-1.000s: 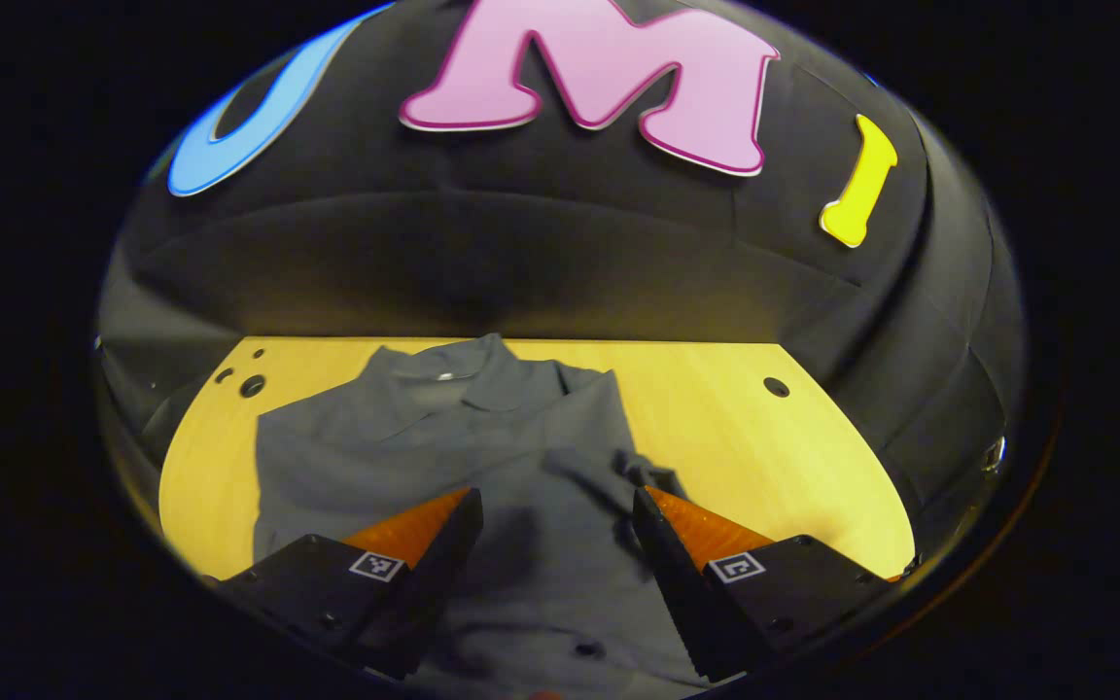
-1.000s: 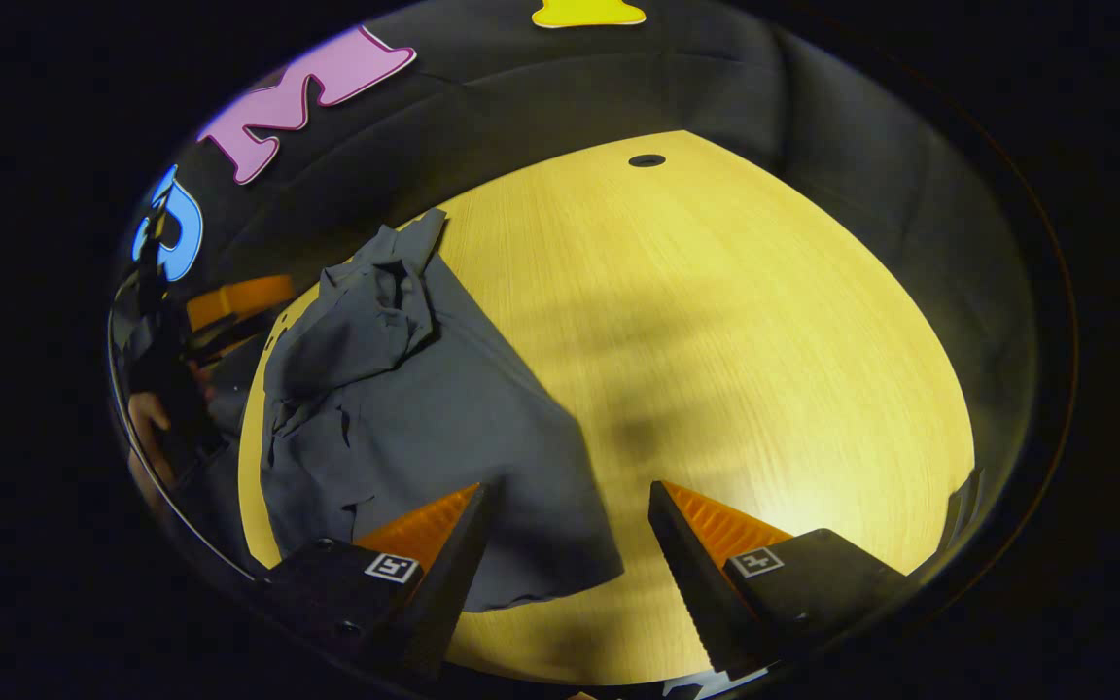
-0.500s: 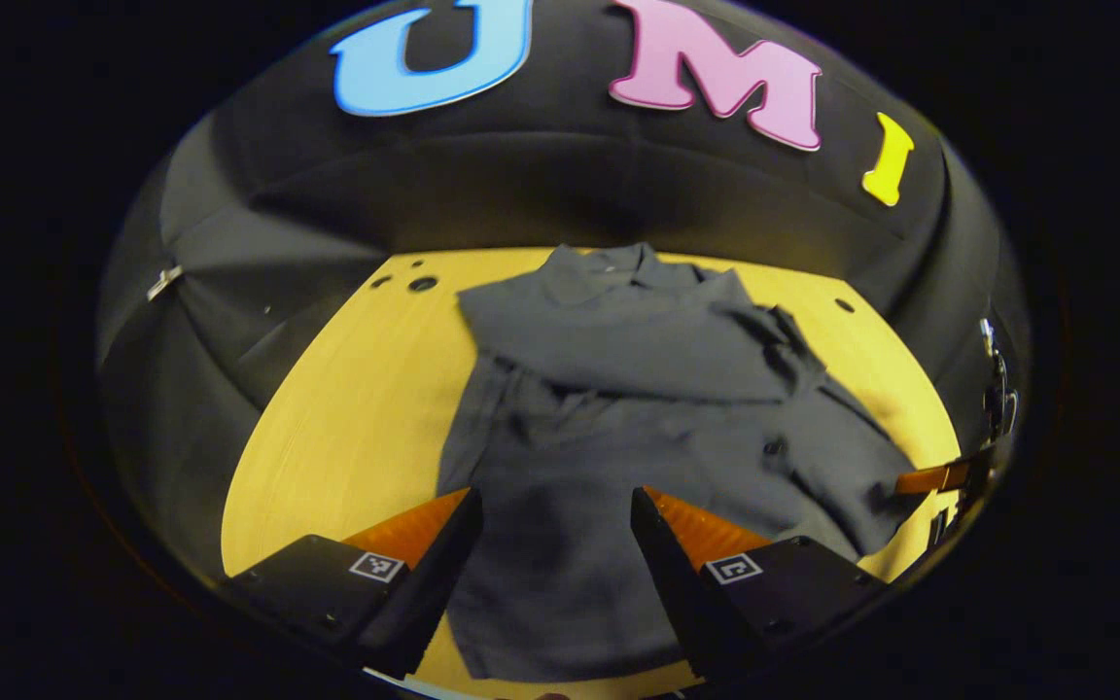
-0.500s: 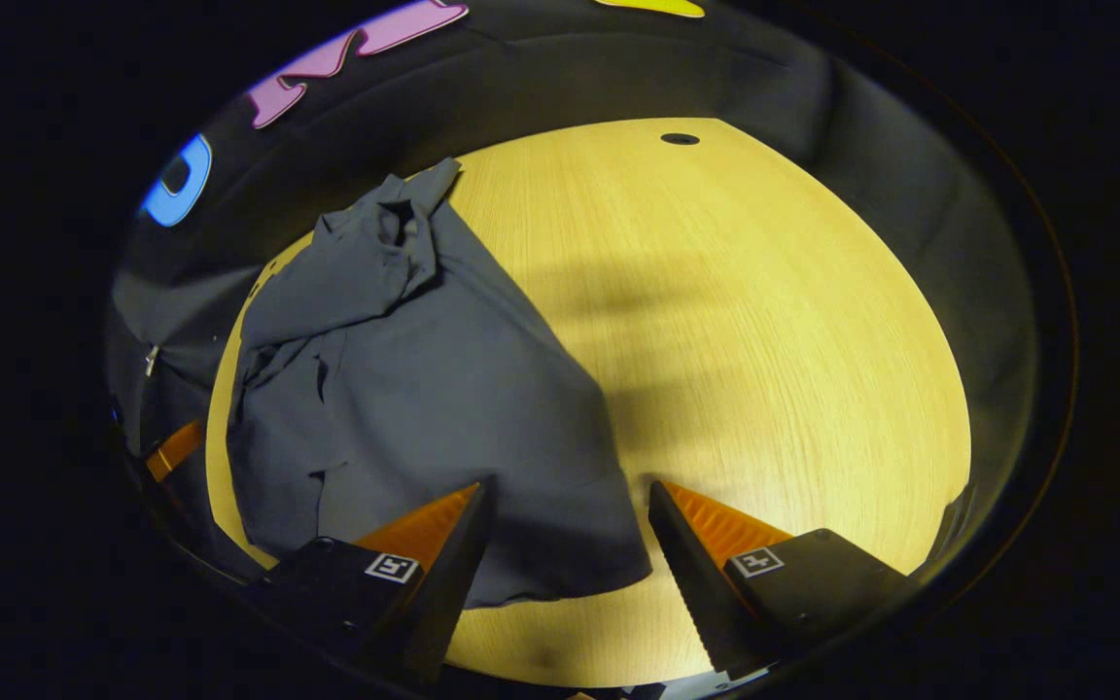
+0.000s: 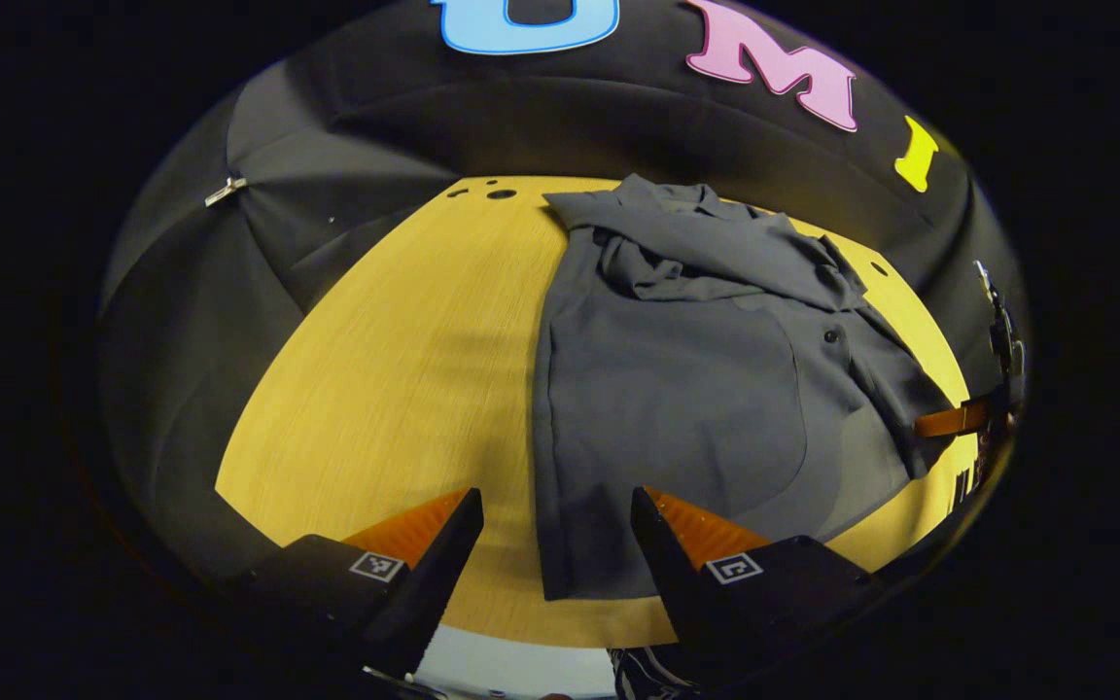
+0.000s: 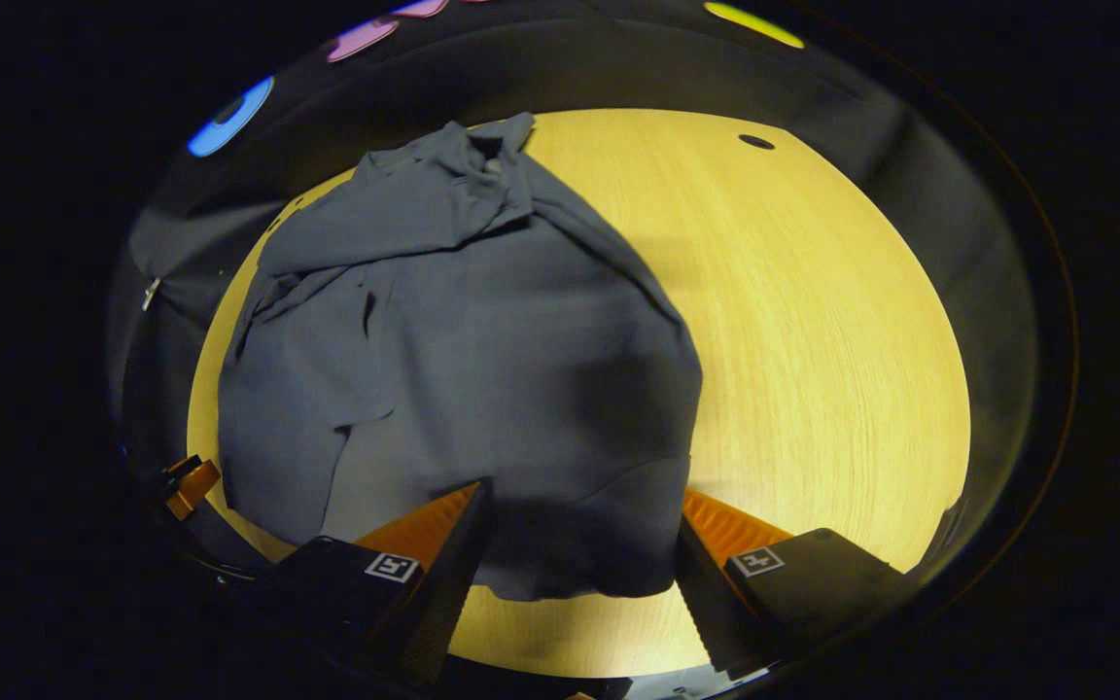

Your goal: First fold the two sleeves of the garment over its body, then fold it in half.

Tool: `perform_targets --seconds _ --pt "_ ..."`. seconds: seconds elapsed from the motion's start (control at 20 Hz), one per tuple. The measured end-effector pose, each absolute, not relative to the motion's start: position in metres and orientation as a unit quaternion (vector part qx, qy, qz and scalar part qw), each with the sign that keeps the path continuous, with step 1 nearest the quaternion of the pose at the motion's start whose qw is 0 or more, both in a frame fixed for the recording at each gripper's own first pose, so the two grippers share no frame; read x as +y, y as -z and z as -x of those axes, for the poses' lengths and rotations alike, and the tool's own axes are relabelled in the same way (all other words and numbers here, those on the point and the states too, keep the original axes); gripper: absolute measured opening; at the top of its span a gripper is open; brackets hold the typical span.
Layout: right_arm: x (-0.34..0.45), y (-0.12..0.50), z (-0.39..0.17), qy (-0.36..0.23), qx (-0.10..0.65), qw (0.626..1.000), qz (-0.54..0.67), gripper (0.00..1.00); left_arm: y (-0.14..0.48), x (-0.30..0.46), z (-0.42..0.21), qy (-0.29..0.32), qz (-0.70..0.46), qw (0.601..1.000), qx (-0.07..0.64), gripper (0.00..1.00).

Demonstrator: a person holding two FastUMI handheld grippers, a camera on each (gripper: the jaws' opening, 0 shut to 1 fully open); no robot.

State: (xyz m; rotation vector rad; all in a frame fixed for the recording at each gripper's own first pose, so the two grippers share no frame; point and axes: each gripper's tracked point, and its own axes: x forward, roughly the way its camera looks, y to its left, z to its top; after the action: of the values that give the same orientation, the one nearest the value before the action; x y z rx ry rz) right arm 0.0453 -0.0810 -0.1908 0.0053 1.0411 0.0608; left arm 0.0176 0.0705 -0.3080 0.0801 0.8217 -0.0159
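Observation:
A dark grey shirt (image 5: 677, 389) lies flat on the yellow wooden table (image 5: 395, 369), collar at the far end, both sleeves lying across its chest. My left gripper (image 5: 552, 506) is open above the hem's near left corner, which shows between its fingers. In the right gripper view the shirt (image 6: 482, 340) spreads across the middle. My right gripper (image 6: 581, 501) is open over the hem's near right corner, and the cloth's edge hides the tip of one finger. The right gripper (image 5: 949, 420) also shows at the shirt's right side, and the left gripper (image 6: 191, 483) shows low at the left edge.
Small round holes (image 5: 502, 193) mark the table's far left corner, and another hole (image 6: 756, 142) sits at the far right. Bare tabletop lies on both sides of the shirt. The table's near edge (image 5: 521, 637) runs just below my left fingers. Black cloth walls the booth.
Both grippers have drawn back from the shirt's middle to its near hem. The left one went to the left corner, the right one slid left onto the right corner. Both stayed open.

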Motion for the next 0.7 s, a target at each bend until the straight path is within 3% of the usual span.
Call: perform_targets --seconds 0.05,0.55,0.7 --pt "-0.070 0.192 -0.044 -0.036 0.500 0.865 0.002 0.99 0.311 0.070 -0.015 0.009 -0.037 0.915 0.401 0.97" --pt "-0.054 0.200 -0.045 -0.017 0.509 0.859 0.045 0.97 0.335 0.050 -0.019 0.007 -0.033 0.907 0.421 0.95" --pt "-0.048 0.200 -0.044 -0.019 0.514 0.856 0.043 0.82 0.337 0.042 -0.019 0.007 -0.057 0.907 0.417 0.93"
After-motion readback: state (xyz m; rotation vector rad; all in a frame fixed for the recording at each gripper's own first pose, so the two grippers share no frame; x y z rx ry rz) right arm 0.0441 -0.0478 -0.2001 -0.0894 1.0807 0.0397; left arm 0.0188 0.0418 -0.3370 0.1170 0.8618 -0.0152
